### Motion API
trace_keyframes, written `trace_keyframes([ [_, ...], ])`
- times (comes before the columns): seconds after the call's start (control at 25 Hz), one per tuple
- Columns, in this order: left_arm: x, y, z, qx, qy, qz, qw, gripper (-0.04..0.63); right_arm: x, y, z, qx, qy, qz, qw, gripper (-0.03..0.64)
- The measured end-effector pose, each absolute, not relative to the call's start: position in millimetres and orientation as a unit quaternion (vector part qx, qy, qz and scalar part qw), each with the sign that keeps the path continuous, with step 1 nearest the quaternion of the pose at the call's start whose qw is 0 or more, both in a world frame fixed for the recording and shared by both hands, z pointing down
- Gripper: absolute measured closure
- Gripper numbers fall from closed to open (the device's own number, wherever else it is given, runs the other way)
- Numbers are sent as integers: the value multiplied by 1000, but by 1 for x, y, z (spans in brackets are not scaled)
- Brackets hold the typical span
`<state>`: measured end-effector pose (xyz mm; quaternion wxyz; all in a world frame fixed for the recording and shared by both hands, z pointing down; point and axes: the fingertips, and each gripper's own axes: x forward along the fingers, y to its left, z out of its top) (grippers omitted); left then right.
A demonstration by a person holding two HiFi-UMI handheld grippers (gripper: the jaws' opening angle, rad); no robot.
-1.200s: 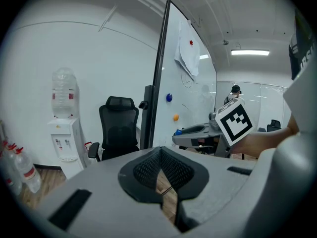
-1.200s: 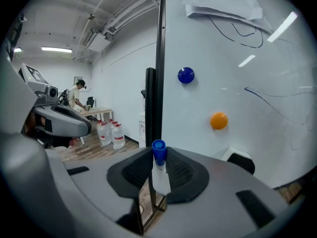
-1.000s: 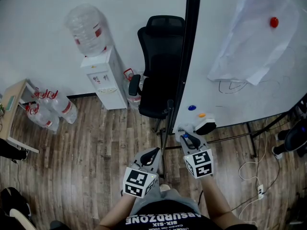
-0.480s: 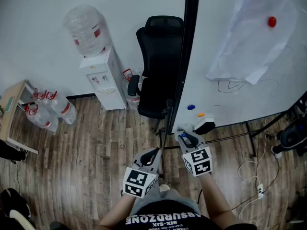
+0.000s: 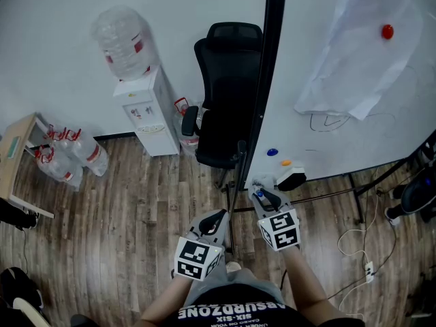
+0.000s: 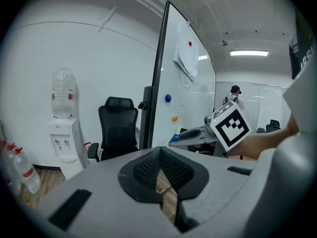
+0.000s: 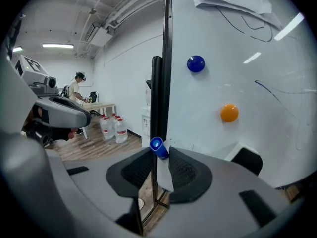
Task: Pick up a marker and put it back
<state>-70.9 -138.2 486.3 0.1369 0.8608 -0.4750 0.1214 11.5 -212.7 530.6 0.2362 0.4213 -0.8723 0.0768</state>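
Blue-capped white marker (image 7: 157, 147) stands between your right tongs (image 7: 159, 155), just easing apart; spread slowly, keep still. Left tongs (image 6: 159, 151) pressed together.

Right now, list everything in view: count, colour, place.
white whiteboard on a black stand: one, right side.
white sheet: one, on the whiteboard.
round magnets: three, red, blue, orange, on the whiteboard.
white-and-black eraser: one, whiteboard's lower edge.
black office chair: one, beside the whiteboard.
white water dispenser: one, bottle on top, by the wall.
clear water bottles: several, red handles, left floor.
light wooden table: one, far left.
blue-capped white marker: one, at the right gripper.
left gripper: grey, shut, empty.
right gripper: grey; jaws have just been opening, marker between them.
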Motion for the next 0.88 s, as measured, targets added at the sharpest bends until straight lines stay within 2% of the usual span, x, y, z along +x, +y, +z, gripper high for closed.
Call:
trace_keyframes([
  [0.28,-71,-137,486,860,-475,123,136,588,12,-212,534,419,-872,76,242,517],
  [0.48,-70,-137,484,861,-476,122,135,588,12,-211,534,419,-872,76,243,476],
  [0.88,-67,-138,482,862,-473,122,131,588,16,-212,523,427,-872,68,229,463],
])
